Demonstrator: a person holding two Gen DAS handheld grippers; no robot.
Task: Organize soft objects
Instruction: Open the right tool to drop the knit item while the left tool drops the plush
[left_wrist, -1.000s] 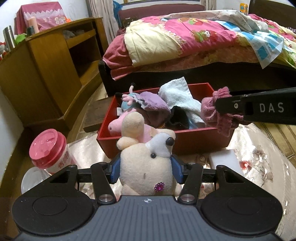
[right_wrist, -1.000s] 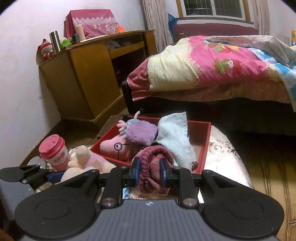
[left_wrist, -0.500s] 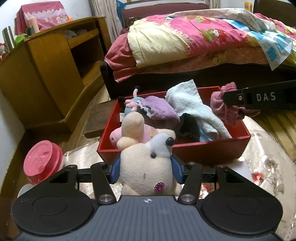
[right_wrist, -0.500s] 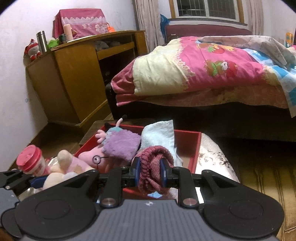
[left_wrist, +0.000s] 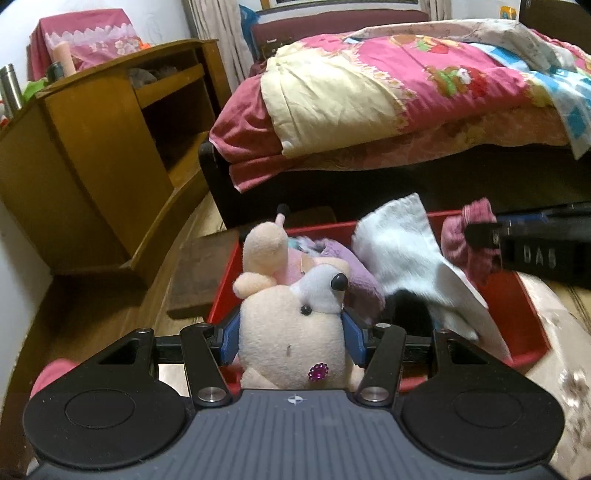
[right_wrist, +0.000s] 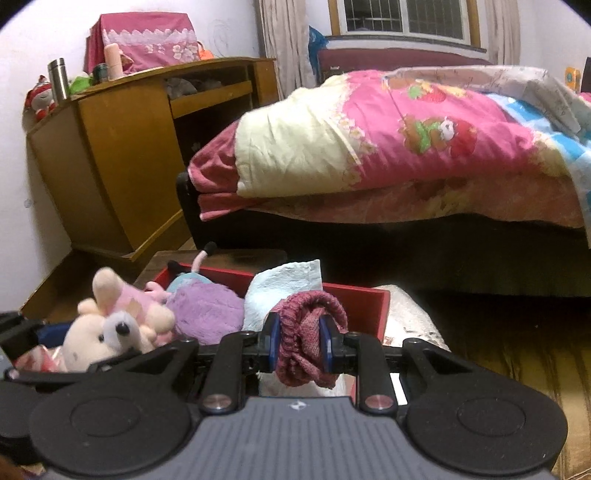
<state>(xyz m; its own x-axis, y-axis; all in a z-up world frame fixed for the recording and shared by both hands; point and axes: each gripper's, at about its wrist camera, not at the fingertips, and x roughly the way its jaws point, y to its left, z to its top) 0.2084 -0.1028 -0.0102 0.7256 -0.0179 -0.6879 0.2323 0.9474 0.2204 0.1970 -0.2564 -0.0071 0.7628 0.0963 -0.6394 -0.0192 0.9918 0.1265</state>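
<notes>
My left gripper (left_wrist: 291, 334) is shut on a cream plush dog (left_wrist: 291, 328) with a white snout and a purple gem, held over the near edge of the red box (left_wrist: 524, 306). My right gripper (right_wrist: 300, 341) is shut on a bunched maroon knit cloth (right_wrist: 308, 343), which hangs above the box's right side. From the left wrist view that cloth (left_wrist: 463, 243) shows at the tip of the right gripper (left_wrist: 480, 236). Inside the box lie a purple plush (right_wrist: 207, 314), a pink plush and a white towel (left_wrist: 402, 251).
The red box (right_wrist: 376, 310) sits on a pale flowered cushion (left_wrist: 561, 354). A wooden cabinet (left_wrist: 85, 155) stands to the left with a flask and cloth-covered item on top. A bed with a pink quilt (right_wrist: 406, 140) fills the back. A pink lid (left_wrist: 51, 373) peeks out low left.
Both grippers have moved forward towards the red box with their loads, so the box looks nearer and lower. The pink-lidded jar has slid almost out of the left view.
</notes>
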